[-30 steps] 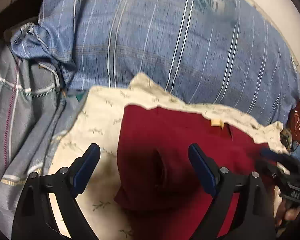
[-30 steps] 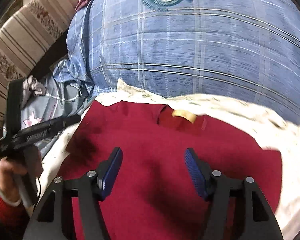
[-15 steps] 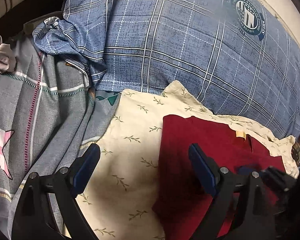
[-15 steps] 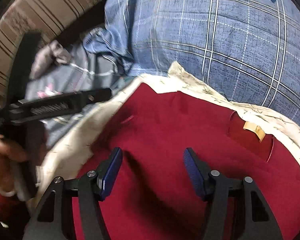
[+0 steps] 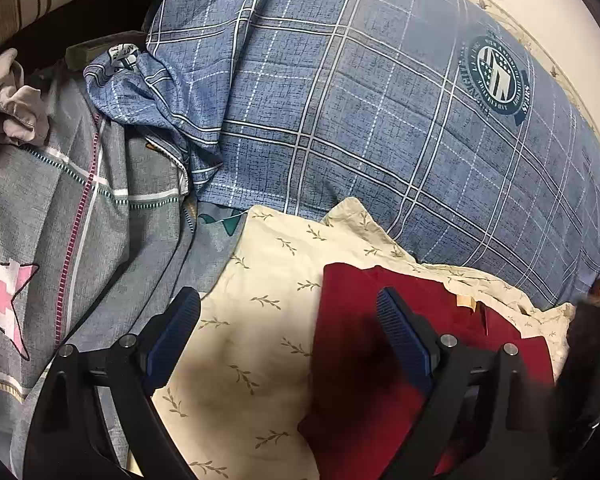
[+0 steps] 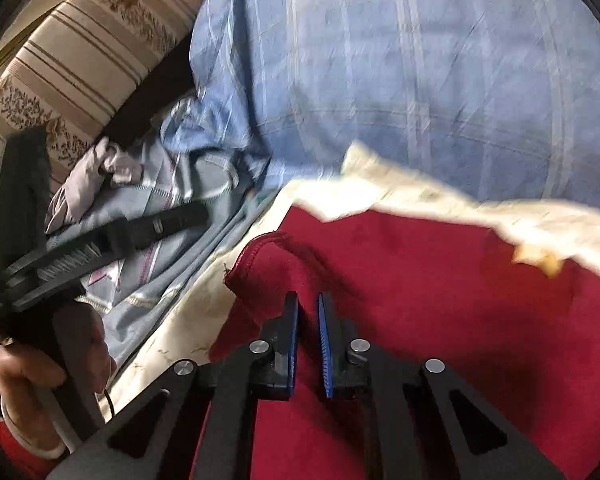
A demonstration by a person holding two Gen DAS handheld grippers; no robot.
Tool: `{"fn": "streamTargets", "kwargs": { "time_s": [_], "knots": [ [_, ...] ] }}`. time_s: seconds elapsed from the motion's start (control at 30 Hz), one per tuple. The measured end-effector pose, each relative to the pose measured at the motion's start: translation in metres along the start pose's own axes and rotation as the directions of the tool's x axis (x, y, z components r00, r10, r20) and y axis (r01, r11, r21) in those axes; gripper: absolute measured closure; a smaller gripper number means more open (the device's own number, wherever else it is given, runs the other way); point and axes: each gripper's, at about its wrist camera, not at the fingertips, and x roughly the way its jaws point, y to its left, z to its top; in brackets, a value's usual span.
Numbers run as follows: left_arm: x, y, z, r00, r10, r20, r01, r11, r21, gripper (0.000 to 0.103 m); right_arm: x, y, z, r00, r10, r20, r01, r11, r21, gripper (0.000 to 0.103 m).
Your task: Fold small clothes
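I'm pinching my right gripper nearly closed on a raised fold of the red garment lying on the leaf-print cream cloth; my left gripper is hovering wide open, holding nothing, straddling its left edge.

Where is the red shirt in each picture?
Left wrist view: the red shirt lies lower right, behind the right finger of the open left gripper.
Right wrist view: it fills the lower middle and right, around the right gripper.
Shared landmark: the blue plaid pillow behind it.
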Motion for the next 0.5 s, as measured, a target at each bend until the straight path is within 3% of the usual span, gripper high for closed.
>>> {"fn": "streamTargets", "kwargs": {
  "time_s": [0.07,0.13,0.2,0.27,0.43,0.47,0.5],
  "knots": [
    [0.003,-0.005,-0.002,1.0,-0.006,-0.014,0.006,1.0,0.019,0.013,-0.002,-0.005,-0.004,1.0,0.001,-0.028,-0.001,1.0,0.025,0.075],
    [0.005,-0.013,-0.006,0.999,-0.027,-0.027,0.028,0.998,0.049,0.013,-0.033,-0.015,-0.009,1.0,-0.004,0.018,0.003,0.998,0.055,0.063],
    [0.004,-0.022,-0.009,0.999,-0.041,-0.024,0.043,0.996,0.074,0.013,-0.082,-0.034,-0.018,0.991,-0.097,0.093,0.09,0.993,0.078,0.033],
    [0.003,-0.033,-0.013,0.998,-0.054,-0.016,0.056,0.993,0.105,0.013,-0.119,-0.056,-0.025,0.964,-0.234,0.124,0.222,0.97,0.101,0.023],
    [0.014,-0.056,-0.028,0.995,-0.075,-0.068,0.086,0.982,0.17,0.013,-0.132,-0.125,-0.038,0.925,-0.378,-0.023,0.377,0.915,0.139,0.027],
    [0.017,-0.059,-0.032,0.994,-0.076,-0.081,0.089,0.98,0.18,0.013,-0.129,-0.14,-0.044,0.907,-0.416,-0.061,0.42,0.895,0.151,0.032],
    [0.022,-0.063,-0.035,0.993,-0.073,-0.098,0.091,0.977,0.193,0.013,-0.125,-0.153,-0.051,0.88,-0.466,-0.094,0.475,0.868,0.144,0.047]
  ]
}}
